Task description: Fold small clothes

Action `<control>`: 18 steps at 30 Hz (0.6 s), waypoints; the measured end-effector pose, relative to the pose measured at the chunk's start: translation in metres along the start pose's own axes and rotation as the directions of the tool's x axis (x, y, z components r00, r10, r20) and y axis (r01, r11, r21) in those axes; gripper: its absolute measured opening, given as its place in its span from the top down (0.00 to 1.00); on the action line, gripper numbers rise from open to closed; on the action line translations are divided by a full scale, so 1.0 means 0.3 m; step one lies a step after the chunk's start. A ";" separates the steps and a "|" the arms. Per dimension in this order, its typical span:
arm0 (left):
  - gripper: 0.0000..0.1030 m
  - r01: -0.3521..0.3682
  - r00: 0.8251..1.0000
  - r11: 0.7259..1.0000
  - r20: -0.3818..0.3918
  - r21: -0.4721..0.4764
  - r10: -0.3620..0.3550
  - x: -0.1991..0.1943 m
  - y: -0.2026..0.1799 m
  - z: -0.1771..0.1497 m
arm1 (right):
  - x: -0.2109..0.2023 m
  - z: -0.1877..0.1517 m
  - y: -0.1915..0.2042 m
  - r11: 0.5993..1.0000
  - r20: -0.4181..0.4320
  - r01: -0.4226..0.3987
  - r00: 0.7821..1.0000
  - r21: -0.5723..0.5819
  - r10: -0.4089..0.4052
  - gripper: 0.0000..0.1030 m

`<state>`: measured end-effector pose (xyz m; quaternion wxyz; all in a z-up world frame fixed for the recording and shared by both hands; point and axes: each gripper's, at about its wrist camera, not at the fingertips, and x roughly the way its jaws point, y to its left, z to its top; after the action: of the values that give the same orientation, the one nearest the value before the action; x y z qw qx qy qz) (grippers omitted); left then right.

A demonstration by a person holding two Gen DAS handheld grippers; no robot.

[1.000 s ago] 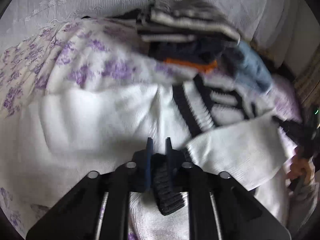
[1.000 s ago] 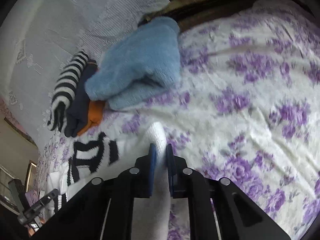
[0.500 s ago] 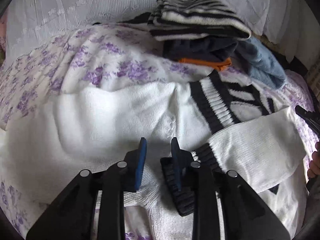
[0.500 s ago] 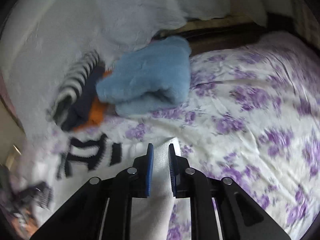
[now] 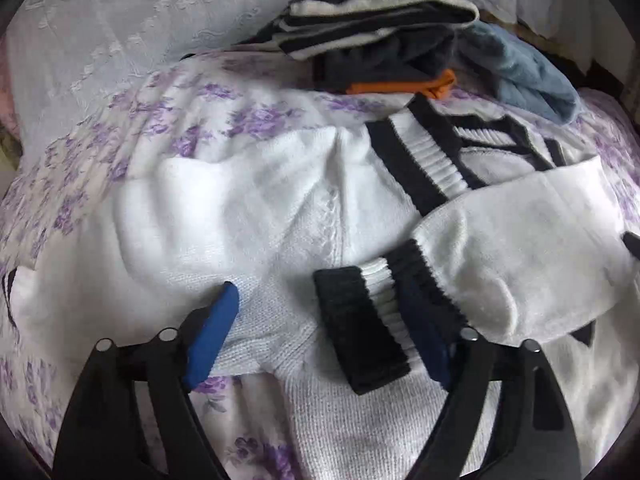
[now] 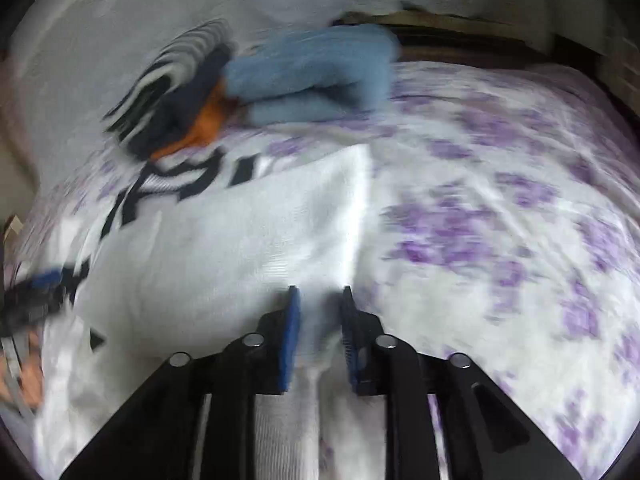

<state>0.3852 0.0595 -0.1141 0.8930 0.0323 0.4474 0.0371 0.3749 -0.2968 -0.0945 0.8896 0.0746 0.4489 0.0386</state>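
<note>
A white knit sweater [image 5: 248, 216] with black stripes lies on the floral bedsheet [image 5: 100, 148], one sleeve folded across its body. My left gripper [image 5: 320, 320] stands wide, jaws still opening. The sleeve's black-and-white ribbed cuff [image 5: 360, 320] lies loose between the fingers, close to the right pad [image 5: 424, 340]. In the blurred right wrist view, my right gripper [image 6: 320, 320] is low over the sweater's right edge [image 6: 224, 248]. Its jaws are parting, with a fold of white knit between the pads but not squeezed.
Folded clothes are piled at the head of the bed: a striped piece [image 5: 380, 12] over dark and orange ones, with a blue fleece [image 5: 520, 68] beside them. White lace fabric [image 5: 120, 20] is behind. Floral sheet [image 6: 500, 220] stretches right of the sweater. A hand [image 6: 24, 380] shows at the left edge.
The left jaws went from shut on the ribbed cuff to wide apart, dropping it. The right jaws parted slightly on the white knit, and the right gripper swung so more sweater shows.
</note>
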 end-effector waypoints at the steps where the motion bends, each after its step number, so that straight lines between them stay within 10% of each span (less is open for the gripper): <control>1: 0.23 0.018 1.000 1.000 0.002 -0.015 -0.018 -0.022 0.008 0.005 | -0.031 0.001 0.008 1.000 0.032 -0.017 0.999 0.009 0.016 0.76; 5: 0.11 0.127 0.992 0.990 -0.005 -0.056 -0.128 -0.062 0.022 -0.023 | -0.068 -0.055 0.142 0.985 0.046 -0.034 0.998 -0.166 0.042 0.61; 7: 0.04 0.036 0.999 0.999 -0.037 0.009 -0.036 -0.019 -0.020 -0.043 | 0.021 -0.097 0.183 0.967 -0.029 0.005 1.000 -0.255 -0.013 0.54; 10: 0.04 0.055 0.998 0.998 -0.039 -0.042 -0.057 -0.063 0.016 -0.042 | -0.081 -0.070 0.224 0.972 0.084 0.027 0.996 -0.231 -0.007 0.56; 14: 0.04 0.073 0.997 0.986 0.002 -0.148 -0.073 -0.166 0.166 -0.100 | -0.106 -0.076 0.312 0.950 0.083 -0.023 0.995 -0.311 0.051 0.25; 18: 0.04 0.018 0.998 0.938 -0.044 -0.345 -0.035 -0.181 0.440 -0.204 | 0.020 -0.112 0.321 0.947 -0.034 -0.048 0.999 -0.317 0.039 0.20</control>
<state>0.2989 0.1870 -0.0954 0.8740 -0.1315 0.4561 0.1038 0.3513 -0.1977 -0.1029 0.8828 -0.0601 0.4472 0.1307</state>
